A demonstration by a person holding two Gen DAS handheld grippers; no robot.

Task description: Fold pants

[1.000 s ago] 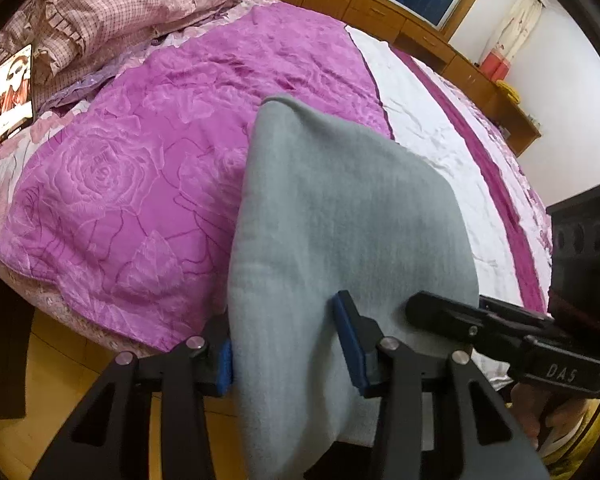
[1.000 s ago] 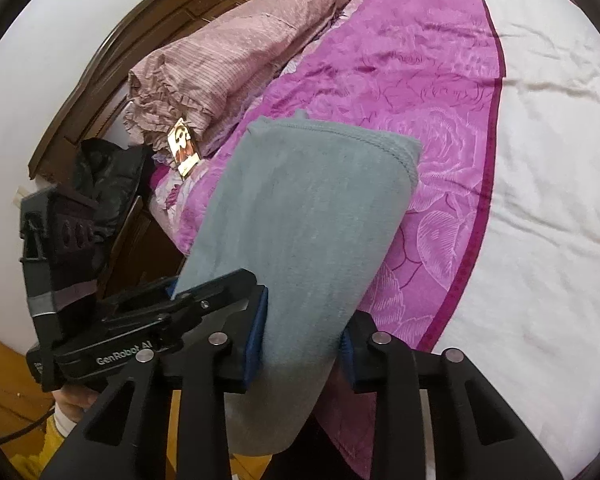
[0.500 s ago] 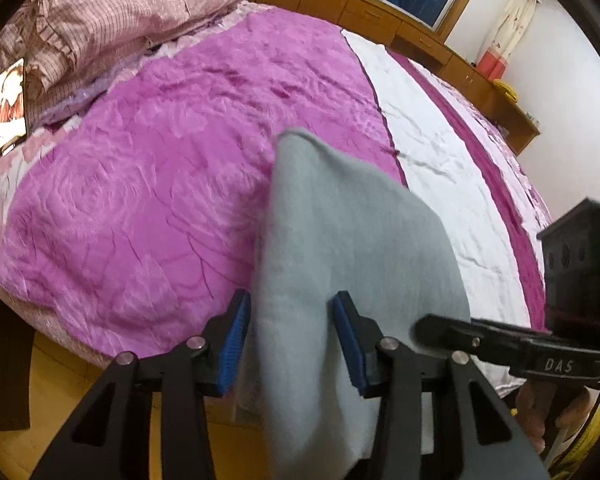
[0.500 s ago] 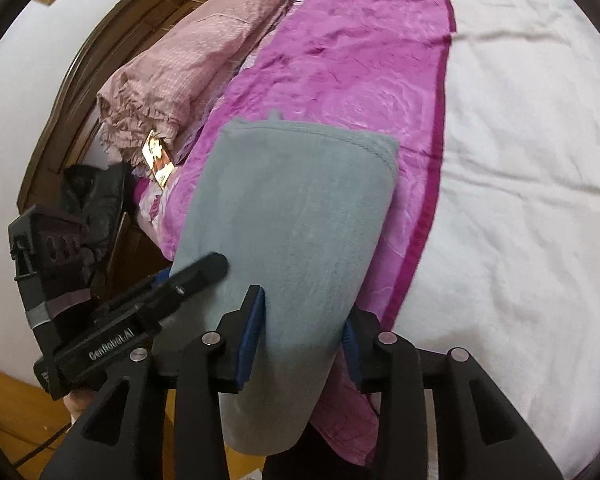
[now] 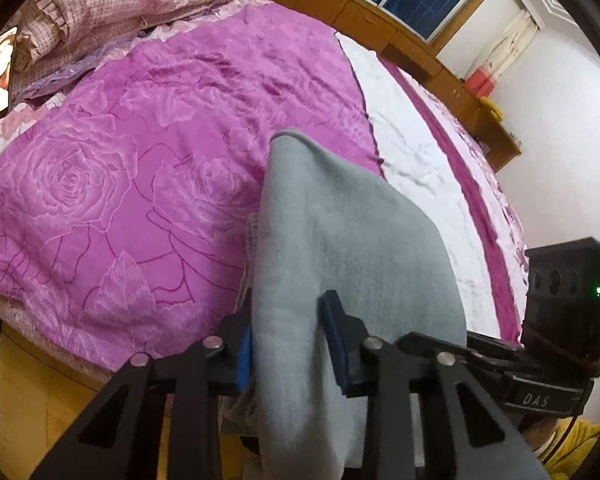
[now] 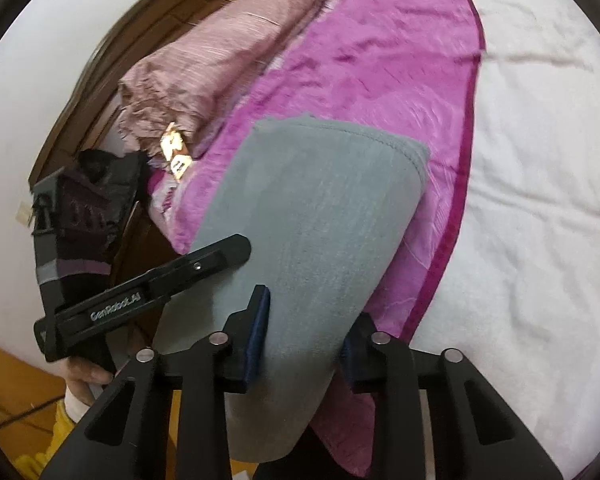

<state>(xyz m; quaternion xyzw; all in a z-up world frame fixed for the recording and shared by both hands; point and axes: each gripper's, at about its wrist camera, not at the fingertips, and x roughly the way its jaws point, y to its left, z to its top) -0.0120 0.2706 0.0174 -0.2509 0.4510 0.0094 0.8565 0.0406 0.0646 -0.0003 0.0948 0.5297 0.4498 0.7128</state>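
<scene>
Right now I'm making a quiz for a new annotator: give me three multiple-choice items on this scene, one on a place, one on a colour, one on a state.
1. Where does the far end of the pants lie?
A. on the floor
B. on the purple bedspread
C. on the pillow

2. What colour are the pants?
A. grey
B. black
C. red

3. How do the two grippers stand to the pants?
A. both are shut on the near end
B. only the left holds them
C. both hang open, clear of the cloth

Answers:
1. B: the far edge rests on the rose-patterned purple cover, beside the white panel.
2. A: the cloth is plain grey in both views.
3. A: cloth sits between the fingers of the left gripper and the right gripper.
</scene>
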